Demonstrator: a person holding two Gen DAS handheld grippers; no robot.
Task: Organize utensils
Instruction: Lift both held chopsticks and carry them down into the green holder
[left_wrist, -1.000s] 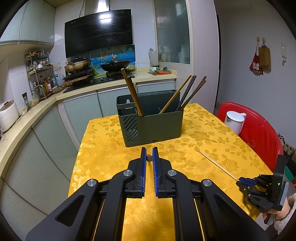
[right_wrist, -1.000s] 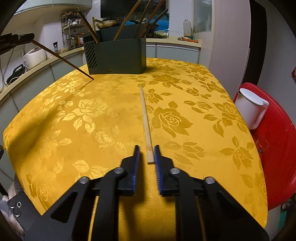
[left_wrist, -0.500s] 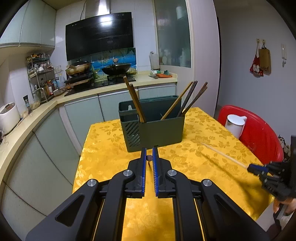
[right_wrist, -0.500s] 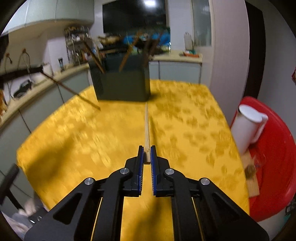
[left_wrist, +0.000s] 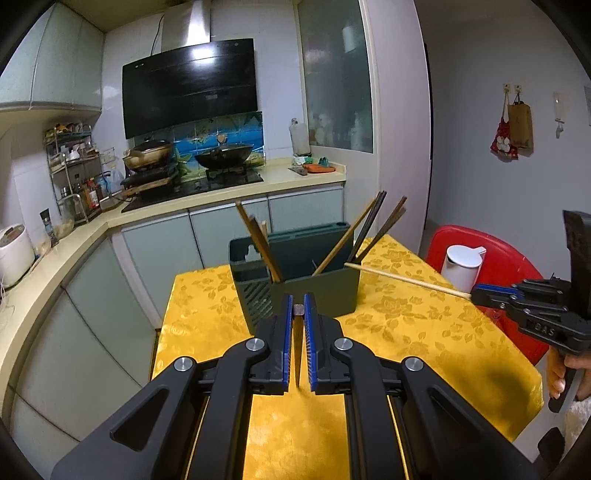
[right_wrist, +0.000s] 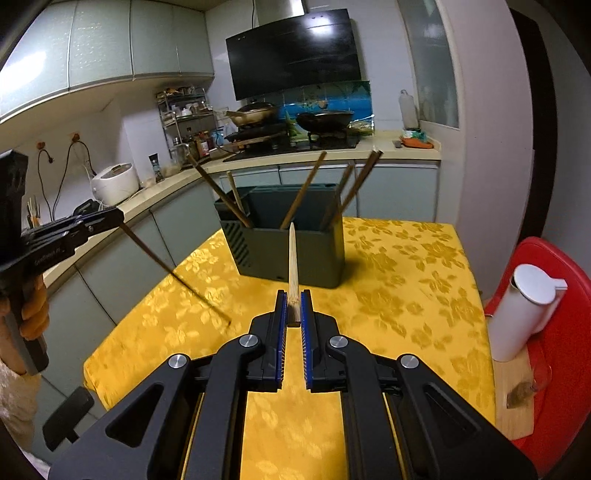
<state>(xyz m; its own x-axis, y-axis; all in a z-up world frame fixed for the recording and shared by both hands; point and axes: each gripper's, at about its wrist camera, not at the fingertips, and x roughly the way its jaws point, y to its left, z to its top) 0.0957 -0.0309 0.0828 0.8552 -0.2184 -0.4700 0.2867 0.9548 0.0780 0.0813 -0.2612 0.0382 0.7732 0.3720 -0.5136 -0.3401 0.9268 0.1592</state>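
A dark green utensil holder stands on the yellow tablecloth with several chopsticks leaning in it; it also shows in the right wrist view. My left gripper is shut on a dark chopstick, which in the right wrist view slants down toward the cloth. My right gripper is shut on a pale wooden chopstick, held in the air and pointing at the holder. In the left wrist view this pale chopstick reaches toward the holder's right end from the right gripper.
A white jug sits on a red chair right of the table. A kitchen counter with stove, woks and a rice cooker runs behind and to the left.
My right gripper closed on the pale chopstick, lifted it off the cloth and raised it toward the holder. My left gripper rose, still holding the dark chopstick.
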